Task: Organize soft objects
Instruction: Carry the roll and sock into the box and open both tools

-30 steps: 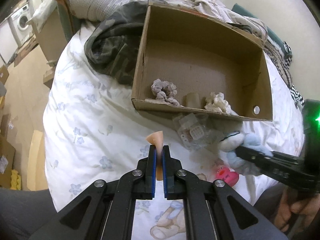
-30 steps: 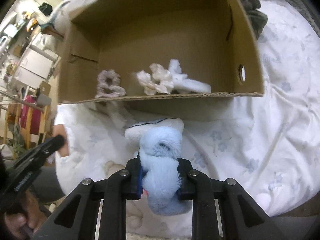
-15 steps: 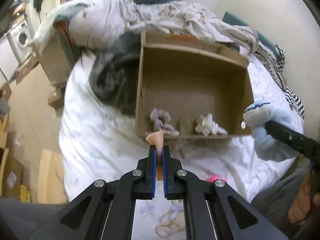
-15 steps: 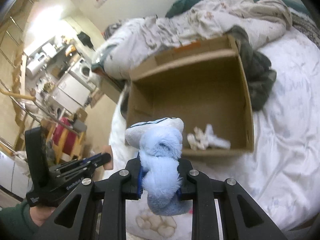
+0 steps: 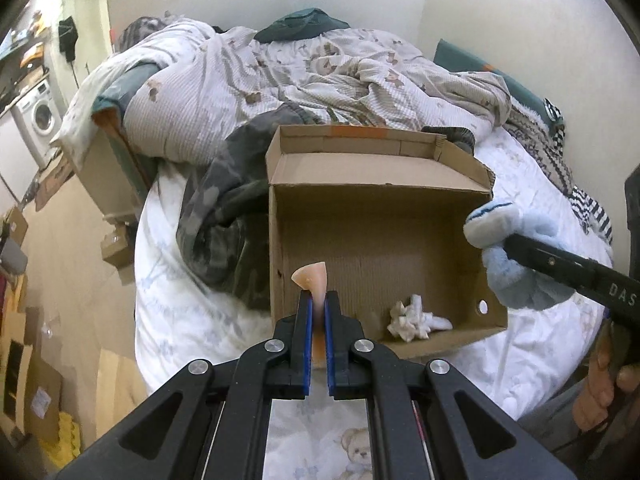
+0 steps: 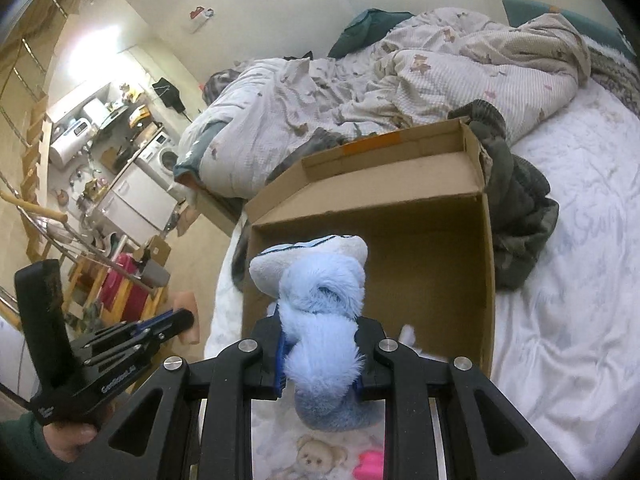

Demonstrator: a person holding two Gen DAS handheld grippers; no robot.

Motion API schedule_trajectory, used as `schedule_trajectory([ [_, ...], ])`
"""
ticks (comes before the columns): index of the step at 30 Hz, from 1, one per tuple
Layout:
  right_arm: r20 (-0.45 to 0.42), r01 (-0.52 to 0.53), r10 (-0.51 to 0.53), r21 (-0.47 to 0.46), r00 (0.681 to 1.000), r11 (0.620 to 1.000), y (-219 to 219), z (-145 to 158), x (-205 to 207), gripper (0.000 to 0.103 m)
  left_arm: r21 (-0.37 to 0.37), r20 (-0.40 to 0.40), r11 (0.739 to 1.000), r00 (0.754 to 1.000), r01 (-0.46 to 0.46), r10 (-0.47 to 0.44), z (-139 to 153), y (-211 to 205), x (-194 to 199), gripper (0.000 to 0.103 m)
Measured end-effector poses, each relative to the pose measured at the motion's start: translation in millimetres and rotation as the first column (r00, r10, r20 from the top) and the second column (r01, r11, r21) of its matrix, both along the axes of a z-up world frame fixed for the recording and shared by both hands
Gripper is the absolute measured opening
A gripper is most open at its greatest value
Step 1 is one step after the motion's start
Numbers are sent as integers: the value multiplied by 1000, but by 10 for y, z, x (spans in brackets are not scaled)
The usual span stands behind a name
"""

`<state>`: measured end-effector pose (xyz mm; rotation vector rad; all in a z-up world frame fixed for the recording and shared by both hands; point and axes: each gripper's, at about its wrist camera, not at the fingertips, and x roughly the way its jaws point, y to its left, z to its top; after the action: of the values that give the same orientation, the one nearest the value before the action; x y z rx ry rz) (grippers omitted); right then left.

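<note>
An open cardboard box (image 5: 384, 168) sits on the bed; it also shows in the right wrist view (image 6: 440, 208). My left gripper (image 5: 316, 304) is shut on a small peach soft piece (image 5: 312, 280), held above the box's near left corner. My right gripper (image 6: 320, 340) is shut on a fluffy light-blue plush toy (image 6: 320, 300), held above the box's near edge; the toy also shows in the left wrist view (image 5: 508, 248). A white soft item (image 5: 412, 320) lies in the box's near right corner. Other box contents are hidden behind the grippers.
A rumpled quilt (image 5: 300, 72) and a dark camouflage garment (image 5: 224, 216) lie behind and left of the box. A pink toy (image 6: 370, 464) lies on the white sheet below my right gripper. The bed's edge drops to the floor (image 5: 60, 260) at left.
Both grippers have risen well above the bed with their loads. The box now looks smaller and lies below them. The plush has moved over the box's edge.
</note>
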<state>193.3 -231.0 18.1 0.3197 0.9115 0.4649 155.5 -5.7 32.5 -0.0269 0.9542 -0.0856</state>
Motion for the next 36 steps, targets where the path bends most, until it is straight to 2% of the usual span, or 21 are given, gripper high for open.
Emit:
schedule_trajectory([
  [6,-50,32,-33,-11,998,999,-5,-372,155,26,-10,-17,1000,1000,-10,9,-210,-12,263,5],
  [8,-84,39,-42,-34,996,999,7,-531,191,26,4,-11,1000,1000,-6,6,-298,-22,317,5],
  [10,-133,48,-48,-3,990,999,-5,-674,253,26,17,1,1000,1000,0,0,-391,-29,364,5],
  [12,-151,45,-48,-24,987,999,13,-768,310,26,67,36,998,999,2,-5,-495,-71,364,5],
  [14,-151,40,-49,-63,987,997,42,-821,351,26,43,11,999,1000,17,-17,-608,-90,410,5],
  [17,-166,46,-57,-66,984,997,47,-890,406,26,-23,-30,1000,999,-19,19,-688,-34,505,5],
  [23,-165,30,-43,-78,985,997,114,-904,390,26,-29,-59,999,998,-15,14,-776,-82,569,5],
  [29,-180,21,-39,-100,983,995,191,-970,456,26,45,-75,998,997,39,-35,-866,-231,531,6],
  [36,-179,11,-32,-122,983,992,242,-1009,481,26,24,-85,999,996,24,-22,-893,-206,551,6],
])
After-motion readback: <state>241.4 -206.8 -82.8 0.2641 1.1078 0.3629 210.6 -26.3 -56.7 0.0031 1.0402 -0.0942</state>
